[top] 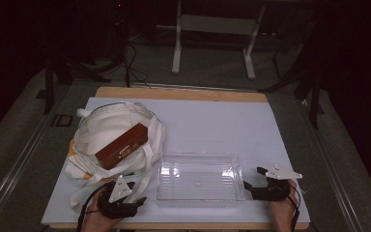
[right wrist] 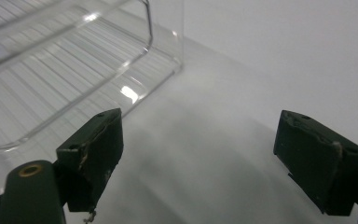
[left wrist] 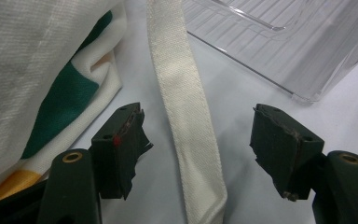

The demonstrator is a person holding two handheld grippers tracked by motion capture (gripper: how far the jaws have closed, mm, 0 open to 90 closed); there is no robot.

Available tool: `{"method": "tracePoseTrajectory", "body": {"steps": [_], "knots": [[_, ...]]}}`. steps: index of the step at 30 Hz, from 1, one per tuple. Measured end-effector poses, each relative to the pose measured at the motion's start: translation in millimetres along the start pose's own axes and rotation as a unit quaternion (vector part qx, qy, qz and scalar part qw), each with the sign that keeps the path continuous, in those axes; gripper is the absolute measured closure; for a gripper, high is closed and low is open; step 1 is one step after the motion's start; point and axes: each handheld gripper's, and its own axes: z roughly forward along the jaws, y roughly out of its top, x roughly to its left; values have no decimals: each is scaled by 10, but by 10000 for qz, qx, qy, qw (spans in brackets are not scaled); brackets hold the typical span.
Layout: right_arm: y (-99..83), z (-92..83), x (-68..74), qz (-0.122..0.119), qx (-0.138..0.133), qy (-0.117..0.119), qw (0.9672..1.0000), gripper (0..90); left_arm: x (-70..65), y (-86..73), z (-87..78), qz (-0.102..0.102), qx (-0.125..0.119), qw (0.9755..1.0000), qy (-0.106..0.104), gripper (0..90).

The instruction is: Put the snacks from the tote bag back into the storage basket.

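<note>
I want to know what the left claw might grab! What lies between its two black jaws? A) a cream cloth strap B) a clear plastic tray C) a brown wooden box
A: in the left gripper view, the cream cloth strap runs between the open jaws of the left gripper, untouched by either.

The white cloth strap (left wrist: 186,121) of the bag (top: 107,130) lies flat on the desk beside the clear plastic box (top: 199,177).
</note>
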Motion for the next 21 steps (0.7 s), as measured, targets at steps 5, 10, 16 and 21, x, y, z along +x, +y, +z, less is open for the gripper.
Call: {"method": "tracePoseTrajectory", "body": {"steps": [5,10,16,21], "knots": [[-4,-1,52,-258,-12,-25,9997,157,-9,-4,8,27,35,10000,-1,337],[-13,-21,7,-91,-128,137,9998,157,-11,-4,10,40,67,10000,-21,337],[-13,-21,-2,-65,-118,191,9997,157,-18,1,-9,54,25,10000,-10,341],[-15,-24,7,-106,-134,171,9997,157,-20,2,-38,57,-10,10000,-1,346]]}}
